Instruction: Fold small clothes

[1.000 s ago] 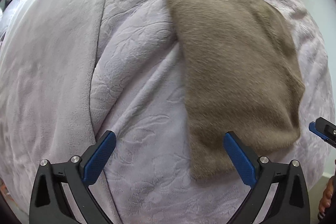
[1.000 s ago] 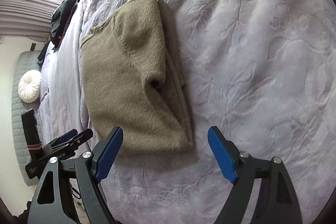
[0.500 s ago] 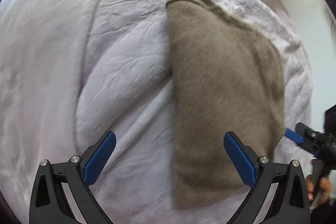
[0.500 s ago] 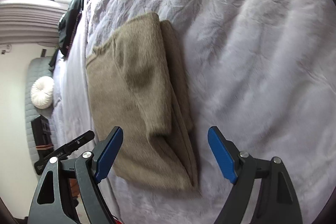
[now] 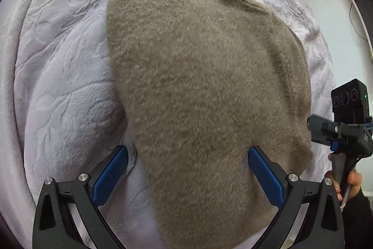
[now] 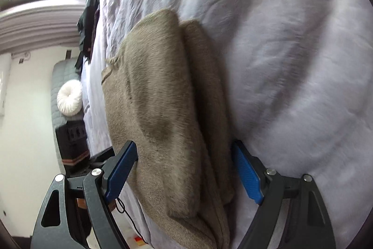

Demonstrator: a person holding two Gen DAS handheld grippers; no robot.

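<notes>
Now both tongs gape over the near end of the sweater on the bedspread; left gripper and right gripper straddle it unclamped, long axis running away from them.

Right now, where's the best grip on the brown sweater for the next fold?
Probably the near edge of the sweater, one corner per hand-held gripper, coming in low from the near side. It lies flat on the blanket with its sides folded in and its collar at the far end, so the near edge can lift over.
</notes>
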